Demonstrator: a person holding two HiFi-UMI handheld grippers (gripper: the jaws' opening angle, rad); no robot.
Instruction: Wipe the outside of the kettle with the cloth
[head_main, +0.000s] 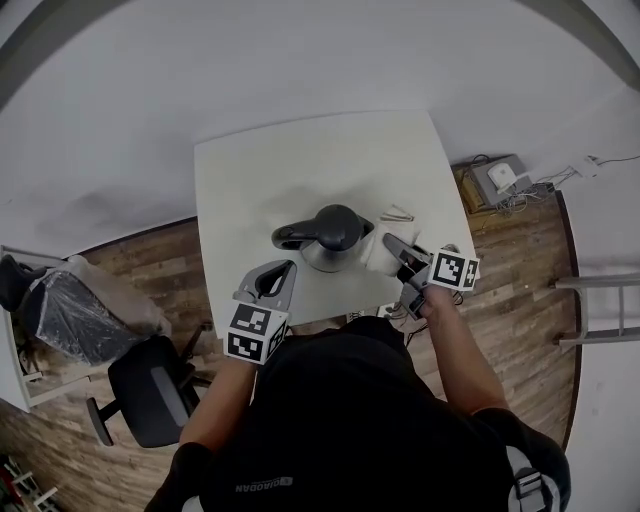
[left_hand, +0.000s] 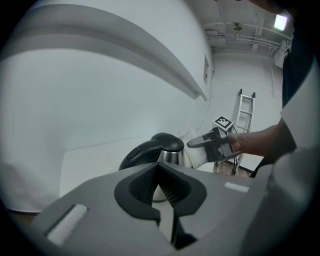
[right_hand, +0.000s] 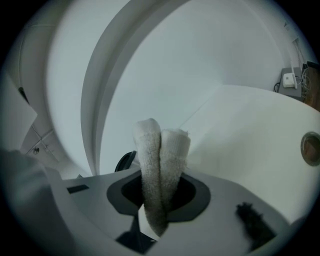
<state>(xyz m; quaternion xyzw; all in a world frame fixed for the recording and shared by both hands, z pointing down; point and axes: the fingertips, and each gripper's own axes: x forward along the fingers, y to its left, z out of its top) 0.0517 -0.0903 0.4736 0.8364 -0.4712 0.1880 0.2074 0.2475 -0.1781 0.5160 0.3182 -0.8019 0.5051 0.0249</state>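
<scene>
A steel kettle (head_main: 330, 238) with a black lid and handle stands on the white table (head_main: 250, 180); its handle points left. My right gripper (head_main: 405, 258) is shut on a folded white cloth (head_main: 378, 254), which rests against the kettle's right side. In the right gripper view the cloth (right_hand: 160, 160) sticks up between the jaws of the right gripper (right_hand: 160, 200), and a dark edge of the kettle (right_hand: 125, 161) peeks out behind. My left gripper (head_main: 268, 288) hovers shut and empty at the kettle's near left. The left gripper view shows the left gripper (left_hand: 161, 186), the kettle (left_hand: 152, 149), the cloth (left_hand: 196, 154) and the right gripper (left_hand: 211, 142).
A small metal item (head_main: 397, 213) lies on the table behind the cloth. On the floor are a box with cables (head_main: 500, 182) at the right, an office chair (head_main: 150, 392) and a wrapped bundle (head_main: 85, 312) at the left, and a ladder (head_main: 600, 310) at the far right.
</scene>
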